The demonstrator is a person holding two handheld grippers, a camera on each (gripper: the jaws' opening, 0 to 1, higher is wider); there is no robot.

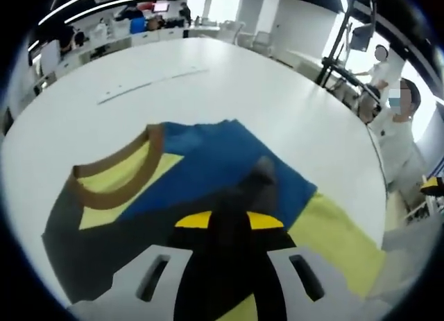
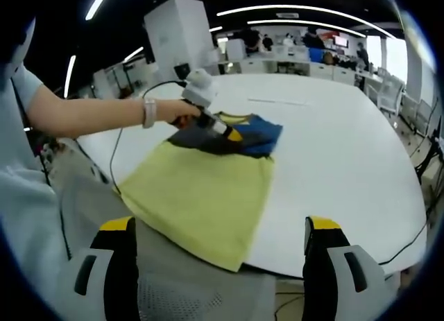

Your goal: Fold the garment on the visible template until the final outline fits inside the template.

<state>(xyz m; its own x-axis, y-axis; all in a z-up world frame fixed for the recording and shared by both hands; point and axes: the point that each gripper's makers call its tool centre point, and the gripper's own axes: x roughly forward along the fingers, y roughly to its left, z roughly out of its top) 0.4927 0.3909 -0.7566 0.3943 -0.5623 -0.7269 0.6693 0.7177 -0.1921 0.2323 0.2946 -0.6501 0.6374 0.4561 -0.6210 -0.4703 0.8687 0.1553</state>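
The garment lies on the white table; it is blue, yellow and dark grey, with a brown ribbed collar towards the left. My left gripper is shut, its black jaws pressed together on a dark fold of the cloth over the blue part. In the right gripper view the garment shows a broad yellow panel reaching the near table edge, and a hand holds the left gripper at its far end. My right gripper stands wide open off the near table edge, holding nothing.
A thin pale strip lies on the table beyond the garment. People stand at the table's right side. A grey mesh seat is below the right gripper. A cable trails off the table's left edge.
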